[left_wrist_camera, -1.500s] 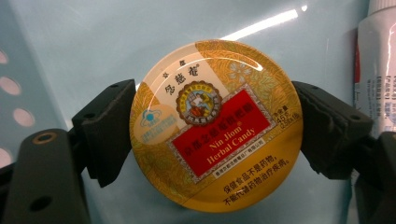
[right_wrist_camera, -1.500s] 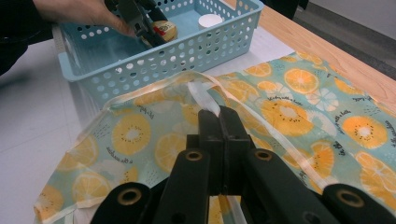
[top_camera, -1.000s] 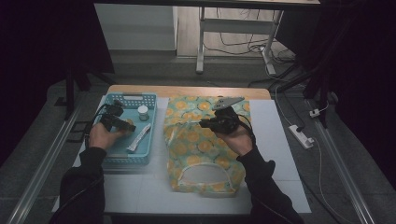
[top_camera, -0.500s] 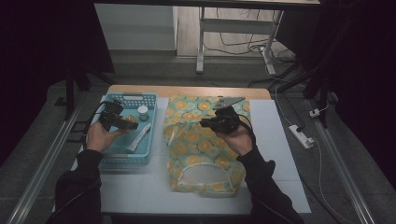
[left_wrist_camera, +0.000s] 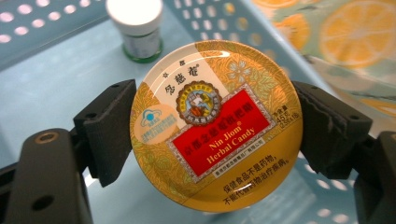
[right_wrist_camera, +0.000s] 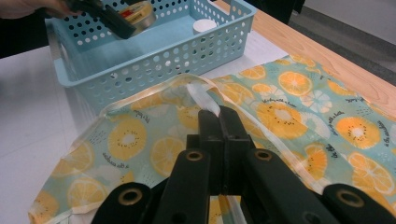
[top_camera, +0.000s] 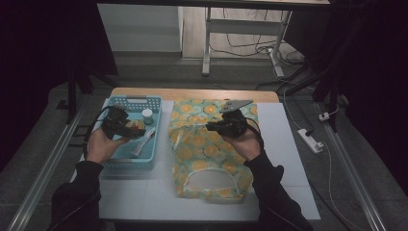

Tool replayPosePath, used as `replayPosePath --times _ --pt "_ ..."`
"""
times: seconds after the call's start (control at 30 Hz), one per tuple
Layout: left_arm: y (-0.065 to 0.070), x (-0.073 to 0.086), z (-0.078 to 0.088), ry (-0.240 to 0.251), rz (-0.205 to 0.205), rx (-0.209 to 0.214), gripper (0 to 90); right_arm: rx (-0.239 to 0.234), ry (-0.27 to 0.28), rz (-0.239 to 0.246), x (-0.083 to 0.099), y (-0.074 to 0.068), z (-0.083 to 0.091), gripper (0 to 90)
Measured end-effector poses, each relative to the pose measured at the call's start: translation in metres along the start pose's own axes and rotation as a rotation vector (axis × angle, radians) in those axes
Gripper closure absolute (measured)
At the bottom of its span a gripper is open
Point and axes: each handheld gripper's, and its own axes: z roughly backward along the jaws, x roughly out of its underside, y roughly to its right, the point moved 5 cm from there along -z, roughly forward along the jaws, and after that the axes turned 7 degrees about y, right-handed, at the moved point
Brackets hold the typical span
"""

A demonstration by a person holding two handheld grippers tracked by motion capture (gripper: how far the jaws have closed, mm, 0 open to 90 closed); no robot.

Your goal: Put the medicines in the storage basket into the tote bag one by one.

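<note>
My left gripper (top_camera: pixel 129 127) is shut on a round gold candy tin (left_wrist_camera: pixel 215 126) with a red label. Its black pads (left_wrist_camera: pixel 112 126) press the tin's two sides and hold it above the floor of the light blue basket (top_camera: pixel 132 166). An orange-slice patterned bag (top_camera: pixel 202 144) lies flat on the middle of the table. My right gripper (right_wrist_camera: pixel 218 116) is shut on the bag's pale strap (right_wrist_camera: pixel 201 98) near its left edge. The right gripper view also has the tin (right_wrist_camera: pixel 137 14) over the basket (right_wrist_camera: pixel 177 51).
A small white-capped bottle (top_camera: pixel 147 115) and a white tube (top_camera: pixel 144 139) lie in the basket. The white table top (top_camera: pixel 284 144) has free room to the right of the bag. A power strip (top_camera: pixel 310 139) lies on the floor to the right.
My left hand has lifted the candy tin a little higher over the basket. The right gripper has kept still on the bag's strap.
</note>
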Motion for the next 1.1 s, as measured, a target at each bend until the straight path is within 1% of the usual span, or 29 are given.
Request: replayPosePath --times 0.13,0.17,0.3,0.33,0.37,0.43,0.47,0.53,0.6,0.63,0.77,0.8,0.83,1.0,1.03,1.1 --pt "0.013 -0.002 0.006 0.012 -0.026 0.024 20.3 0.001 -0.002 -0.001 0.001 0.001 0.0 90.0" --pt "0.016 -0.003 0.006 0.019 -0.025 0.033 20.4 0.002 -0.002 0.0 0.001 0.001 0.0 90.0" --pt "0.028 -0.004 0.009 0.025 -0.041 0.059 20.3 0.003 -0.001 -0.001 0.001 0.001 0.0 90.0" --pt "0.034 -0.005 0.01 0.028 -0.051 0.068 20.3 0.003 -0.001 -0.001 0.001 0.001 0.0 90.0" --pt "0.037 -0.005 0.011 0.027 -0.057 0.072 20.3 0.003 -0.002 -0.001 0.001 0.001 0.0 90.0" --pt "0.04 -0.005 0.011 0.027 -0.061 0.078 20.3 0.003 -0.003 -0.003 0.001 0.001 -0.001 90.0" --pt "0.045 -0.005 0.012 0.028 -0.069 0.086 20.4 0.004 -0.003 -0.003 0.001 0.001 -0.001 90.0" --pt "0.049 -0.005 0.013 0.029 -0.076 0.095 20.4 0.003 -0.003 -0.002 0.002 0.001 -0.001 90.0" --pt "0.052 -0.005 0.013 0.03 -0.08 0.1 20.3 0.004 -0.003 -0.002 0.002 0.001 -0.002 90.0" --pt "0.057 -0.005 0.013 0.03 -0.093 0.108 20.4 0.004 -0.003 -0.003 0.002 0.001 -0.002 90.0" --pt "0.069 -0.005 0.015 0.038 -0.111 0.134 20.3 0.004 -0.004 -0.003 0.002 0.002 -0.002 90.0" --pt "0.069 -0.005 0.015 0.038 -0.111 0.134 20.3 0.005 -0.004 -0.004 0.002 0.002 -0.002 90.0" --pt "0.075 -0.005 0.016 0.045 -0.115 0.149 20.3 0.004 -0.004 -0.004 0.002 0.002 -0.002 90.0" --pt "0.09 -0.006 0.016 0.044 -0.141 0.174 20.3 0.004 -0.007 -0.005 0.003 0.002 -0.004 90.0" --pt "0.09 -0.006 0.016 0.044 -0.141 0.174 20.3 0.005 -0.008 -0.004 0.004 0.003 -0.004 90.0" --pt "0.095 -0.006 0.016 0.044 -0.148 0.186 20.3 0.005 -0.007 -0.007 0.004 0.003 -0.004 90.0"
